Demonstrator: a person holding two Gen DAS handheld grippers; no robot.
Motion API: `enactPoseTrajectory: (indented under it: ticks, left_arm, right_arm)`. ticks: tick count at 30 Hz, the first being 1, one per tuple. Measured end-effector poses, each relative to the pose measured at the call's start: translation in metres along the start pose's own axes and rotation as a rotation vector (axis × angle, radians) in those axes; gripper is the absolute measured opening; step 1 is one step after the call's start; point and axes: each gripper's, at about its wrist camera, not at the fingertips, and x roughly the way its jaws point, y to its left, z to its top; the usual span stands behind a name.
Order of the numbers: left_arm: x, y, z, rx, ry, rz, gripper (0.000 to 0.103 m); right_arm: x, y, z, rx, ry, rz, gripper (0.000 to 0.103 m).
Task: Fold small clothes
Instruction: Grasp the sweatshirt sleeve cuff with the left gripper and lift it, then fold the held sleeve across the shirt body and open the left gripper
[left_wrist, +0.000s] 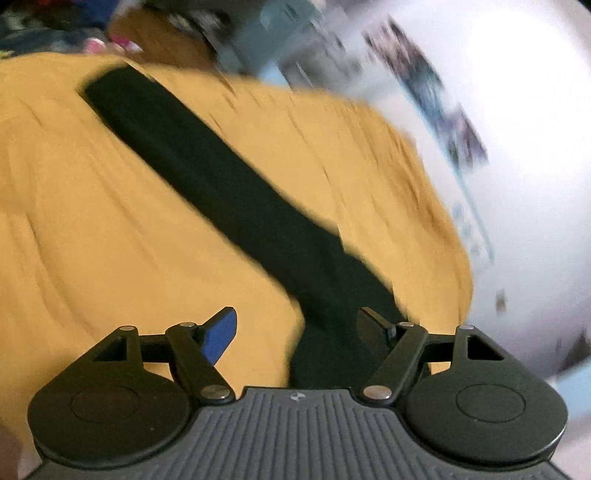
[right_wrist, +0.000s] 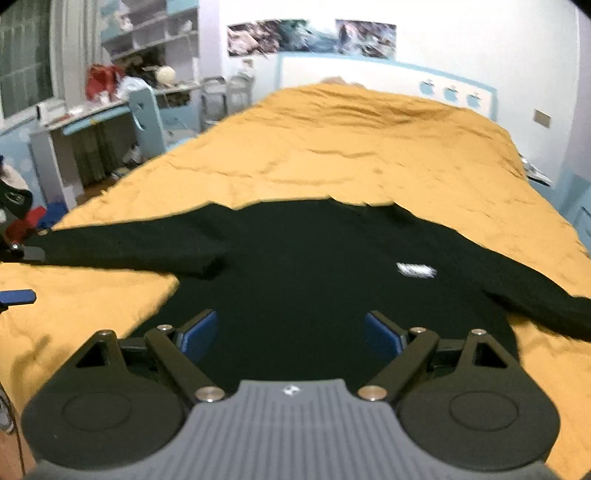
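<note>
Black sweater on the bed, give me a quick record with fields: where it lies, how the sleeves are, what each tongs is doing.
garment: black sweater, spread flat, small white mark on the chest
surface: orange bedspread
sleeves: both stretched outward to the sides
left tongs: open, at the end of one sleeve, grip not closed
right tongs: open, over the sweater's near hem, holding nothing
fold: not yet begun

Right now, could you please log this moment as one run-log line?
stage: sleeve fold pending | black long-sleeved sweater: spread flat on mustard-yellow bedspread | left gripper: open at sleeve | right gripper: open over hem
</note>
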Motion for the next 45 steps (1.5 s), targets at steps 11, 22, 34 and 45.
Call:
enactPoseTrajectory:
  ticks: [11,22,34,45]
  left_arm:
    - [0.043,0.132,0.102,-0.323,-0.355,0.096,0.083]
    - [0.064,0.138,0.111,-0.331,-0.397,0.124,0.01]
    - [0.049,-0.035,0.101,-0.035,-0.359,-0.214,0.009]
    - [0.136,-0.298,-0.061,0.256,-0.003,-0.641,0.009]
  right_arm:
    - [0.074,0.045,0.017,0.05,0.053,0.217,0.083]
    - [0.103,0.068,0.006,-0.008,0.118,0.141,0.083]
    - [0.071,-0.004,-0.016,0.144,0.132,0.106,0.083]
    - [0.019,-0.115,-0.046,0.385,0.091,0.051,0.083]
